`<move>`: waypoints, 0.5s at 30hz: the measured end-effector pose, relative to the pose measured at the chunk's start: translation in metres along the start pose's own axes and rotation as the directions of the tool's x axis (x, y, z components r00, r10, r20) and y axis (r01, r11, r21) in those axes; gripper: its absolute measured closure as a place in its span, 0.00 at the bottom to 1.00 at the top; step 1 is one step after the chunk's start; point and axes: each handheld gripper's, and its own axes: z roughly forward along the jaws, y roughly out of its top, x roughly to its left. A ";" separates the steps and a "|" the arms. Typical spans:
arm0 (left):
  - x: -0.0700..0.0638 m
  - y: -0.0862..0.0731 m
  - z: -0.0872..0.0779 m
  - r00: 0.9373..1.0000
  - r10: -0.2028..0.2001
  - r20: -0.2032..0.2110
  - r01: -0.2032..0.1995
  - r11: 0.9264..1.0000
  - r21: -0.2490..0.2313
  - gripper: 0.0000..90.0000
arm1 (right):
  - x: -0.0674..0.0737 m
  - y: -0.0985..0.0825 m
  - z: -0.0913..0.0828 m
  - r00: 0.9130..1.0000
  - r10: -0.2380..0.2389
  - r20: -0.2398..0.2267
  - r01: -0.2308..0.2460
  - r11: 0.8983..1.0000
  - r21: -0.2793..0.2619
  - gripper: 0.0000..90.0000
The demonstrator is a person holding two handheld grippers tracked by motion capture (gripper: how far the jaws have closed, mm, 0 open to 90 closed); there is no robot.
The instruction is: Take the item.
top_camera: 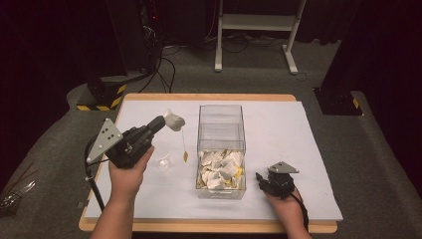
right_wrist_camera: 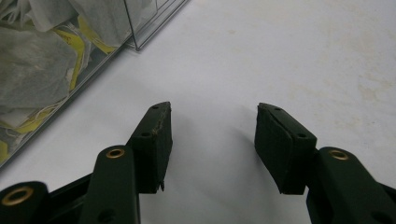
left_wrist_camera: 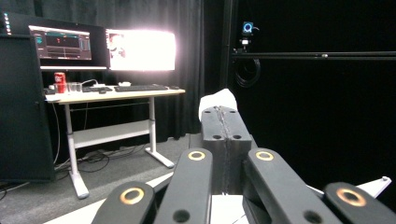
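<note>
my left gripper [top_camera: 171,121] is clamped tight on a tea bag [top_camera: 175,120], the jaws pressed flat together with just the white pouch poking out past their tips, and i hold it raised at centre left of the high view so the string [top_camera: 183,139] hangs straight down and the yellow tag [top_camera: 185,156] dangles free above the worktop [top_camera: 278,129]. that lift, i judge, is there to keep string and tag from dragging or snagging. in the left gripper view the pouch [left_wrist_camera: 217,100] sits at the middle of the frame, above the closed jaws, against the dark curtain. just below and left of the tag there seems to be a small clear cup [top_camera: 162,160] on the white surface, though it is faint and i can't be sure of its shape; it may be where the bag is meant to go. the clear plastic box [top_camera: 221,132] stands at the centre of the frame, its near end heaped with more tea bags [top_camera: 219,169]. my right gripper [top_camera: 263,180] rests low on the worktop at lower right, close beside the box, jaws partly apart with nothing between them, probably parked out of the way while the left one works.
</note>
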 end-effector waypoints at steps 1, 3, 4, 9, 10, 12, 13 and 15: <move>0.001 0.000 -0.001 1.000 -0.001 -0.002 0.001 1.000 0.001 1.00 | 0.000 0.000 0.000 1.000 0.001 -0.001 -0.001 1.000 0.000 0.52; 0.002 -0.001 -0.002 1.000 -0.005 -0.006 0.005 1.000 0.001 1.00 | 0.000 0.000 0.000 1.000 0.005 -0.001 -0.005 1.000 0.000 0.52; 0.003 -0.001 -0.002 1.000 -0.007 -0.008 0.007 1.000 0.001 1.00 | 0.000 0.000 0.000 1.000 0.000 0.000 0.000 1.000 0.000 0.52; 0.007 -0.002 -0.005 1.000 -0.004 -0.018 0.004 1.000 0.007 1.00 | 0.000 0.000 0.000 1.000 0.005 -0.002 -0.005 1.000 0.001 0.52; 0.008 -0.003 -0.006 1.000 -0.006 -0.021 0.006 1.000 0.007 1.00 | 0.000 0.000 0.000 1.000 0.005 -0.001 -0.005 1.000 0.001 0.52; 0.010 -0.003 -0.007 1.000 -0.006 -0.025 0.007 1.000 0.008 1.00 | 0.000 0.000 0.000 1.000 0.000 0.000 0.000 1.000 0.000 0.52; 0.011 -0.003 -0.007 1.000 -0.004 -0.029 0.005 1.000 0.009 1.00 | 0.000 0.000 0.000 1.000 0.000 0.001 0.000 1.000 0.000 0.52; 0.013 -0.003 -0.008 0.999 -0.008 -0.034 0.009 1.000 0.007 1.00 | 0.000 0.000 0.000 1.000 0.003 -0.001 -0.003 1.000 0.001 0.52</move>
